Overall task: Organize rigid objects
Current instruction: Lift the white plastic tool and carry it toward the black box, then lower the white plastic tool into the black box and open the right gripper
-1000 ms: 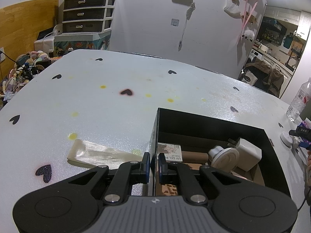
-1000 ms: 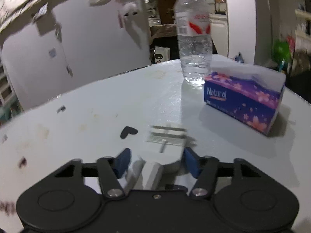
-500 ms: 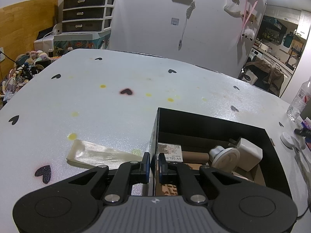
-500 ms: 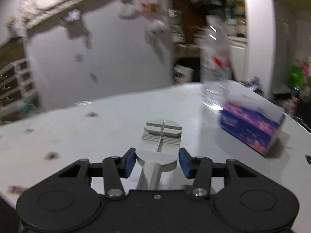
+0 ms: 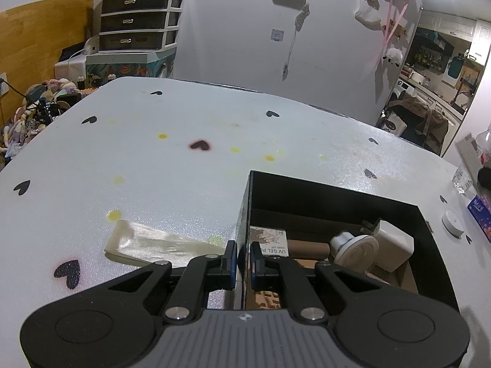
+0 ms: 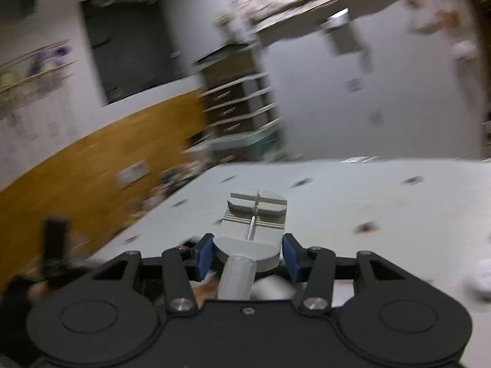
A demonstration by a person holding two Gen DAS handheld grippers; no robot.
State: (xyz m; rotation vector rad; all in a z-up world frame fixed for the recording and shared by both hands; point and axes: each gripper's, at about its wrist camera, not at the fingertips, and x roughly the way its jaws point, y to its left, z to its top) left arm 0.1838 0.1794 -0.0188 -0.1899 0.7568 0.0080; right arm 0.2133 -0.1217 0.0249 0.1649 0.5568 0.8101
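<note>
My left gripper is shut on the left wall of a black box on the white table. Inside the box lie a UV gel card, a brown tube, a round white holder and a white cube charger. My right gripper is shut on a grey watch-link tool and holds it in the air above the table; this view is blurred by motion.
A flat pearly strip lies left of the box. At the far right stand a water bottle, a purple tissue pack and a small white disc. Drawers stand behind the table.
My right gripper has lifted the grey tool off the table and swung left, away from the bottle and tissue pack. My left gripper has stayed on the box wall.
</note>
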